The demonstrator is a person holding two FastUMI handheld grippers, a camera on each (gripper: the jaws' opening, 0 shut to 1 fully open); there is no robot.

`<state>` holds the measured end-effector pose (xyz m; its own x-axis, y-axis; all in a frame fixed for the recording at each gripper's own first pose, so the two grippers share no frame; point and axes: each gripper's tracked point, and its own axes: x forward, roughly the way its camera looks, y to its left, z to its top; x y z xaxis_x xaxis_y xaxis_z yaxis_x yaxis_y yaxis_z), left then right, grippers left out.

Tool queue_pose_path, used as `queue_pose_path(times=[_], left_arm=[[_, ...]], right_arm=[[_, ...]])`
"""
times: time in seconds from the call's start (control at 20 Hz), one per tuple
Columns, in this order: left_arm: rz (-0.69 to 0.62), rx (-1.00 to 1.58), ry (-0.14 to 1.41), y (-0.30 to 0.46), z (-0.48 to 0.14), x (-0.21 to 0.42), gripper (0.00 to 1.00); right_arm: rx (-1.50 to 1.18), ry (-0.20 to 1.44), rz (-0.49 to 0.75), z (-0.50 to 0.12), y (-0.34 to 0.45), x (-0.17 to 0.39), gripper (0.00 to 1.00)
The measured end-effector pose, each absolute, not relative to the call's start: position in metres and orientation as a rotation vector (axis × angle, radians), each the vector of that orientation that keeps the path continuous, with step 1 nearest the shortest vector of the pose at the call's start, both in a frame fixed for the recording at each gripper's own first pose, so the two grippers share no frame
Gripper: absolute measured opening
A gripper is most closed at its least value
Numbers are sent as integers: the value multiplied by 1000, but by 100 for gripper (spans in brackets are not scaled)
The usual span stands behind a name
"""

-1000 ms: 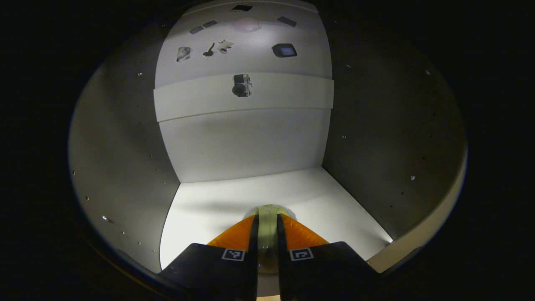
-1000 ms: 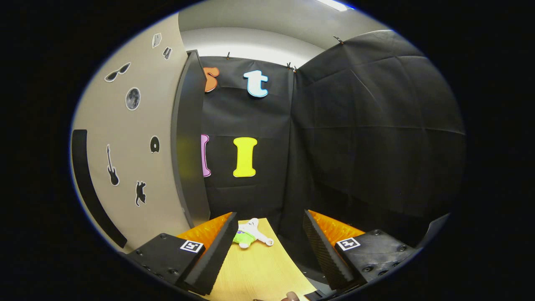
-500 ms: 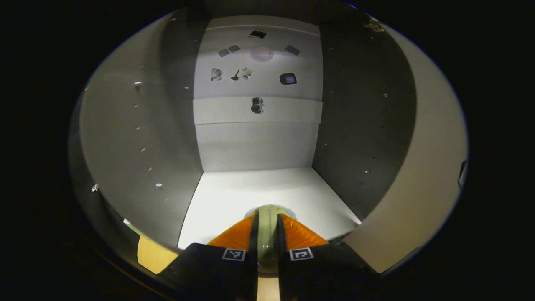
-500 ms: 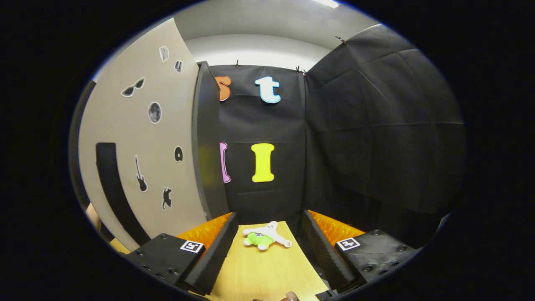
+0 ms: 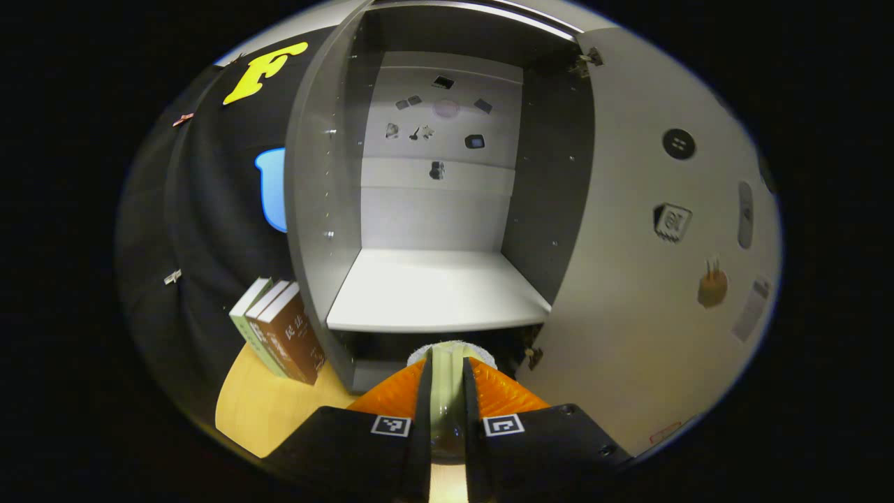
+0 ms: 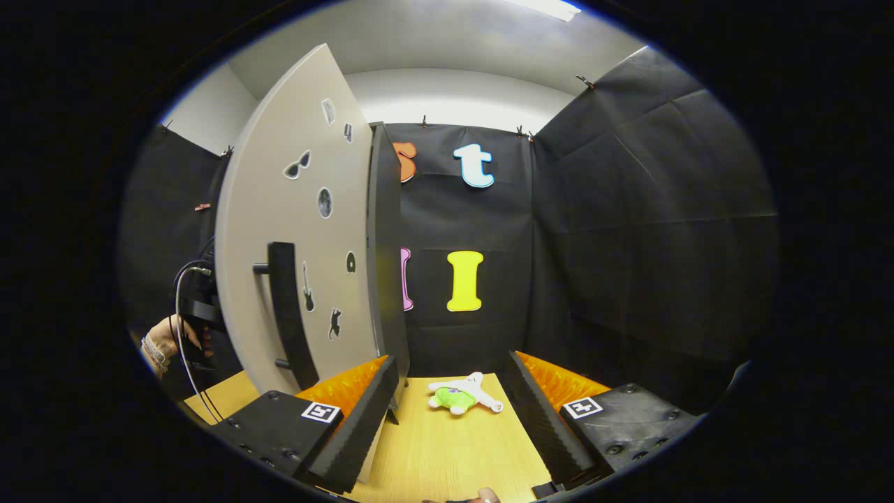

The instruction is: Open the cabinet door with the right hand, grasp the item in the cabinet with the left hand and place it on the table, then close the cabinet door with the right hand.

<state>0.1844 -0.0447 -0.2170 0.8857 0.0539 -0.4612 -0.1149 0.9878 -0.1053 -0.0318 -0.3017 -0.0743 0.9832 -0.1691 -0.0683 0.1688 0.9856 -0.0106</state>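
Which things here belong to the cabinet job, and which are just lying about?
Job:
- grey cabinet door, open
- black bar handle
- pale round item clamped in the left gripper
- open right gripper
- wooden table

Lying about:
- leaning books
- green-and-white plush toy

Black cloth wall (image 6: 628, 223), wooden table (image 6: 447, 447), leaning books (image 5: 279, 328), ceiling light (image 6: 552, 7).

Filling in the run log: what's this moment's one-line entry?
cabinet door: open | left gripper: shut on item, outside cabinet | right gripper: open
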Motion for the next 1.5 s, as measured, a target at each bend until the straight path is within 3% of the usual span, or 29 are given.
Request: queue_pose_path(times=[0.3, 0.5, 0.55, 0.95, 1.5], left_arm=[[74, -165, 540, -80, -280, 115, 23], [61, -194, 544, -91, -312, 96, 23], [61, -193, 539, -93, -321, 93, 23], [108, -262, 580, -113, -431, 82, 24], [202, -229, 577, -101, -514, 92, 26]], right_arm=[[7, 37, -128, -56, -278, -61, 100], [-30, 9, -115, -52, -270, -61, 94], [-44, 0, -104, -53, -268, -55, 99], [-67, -55, 44, -68, -247, -17, 98], [-160, -65, 23, -90, -272, -17, 98]])
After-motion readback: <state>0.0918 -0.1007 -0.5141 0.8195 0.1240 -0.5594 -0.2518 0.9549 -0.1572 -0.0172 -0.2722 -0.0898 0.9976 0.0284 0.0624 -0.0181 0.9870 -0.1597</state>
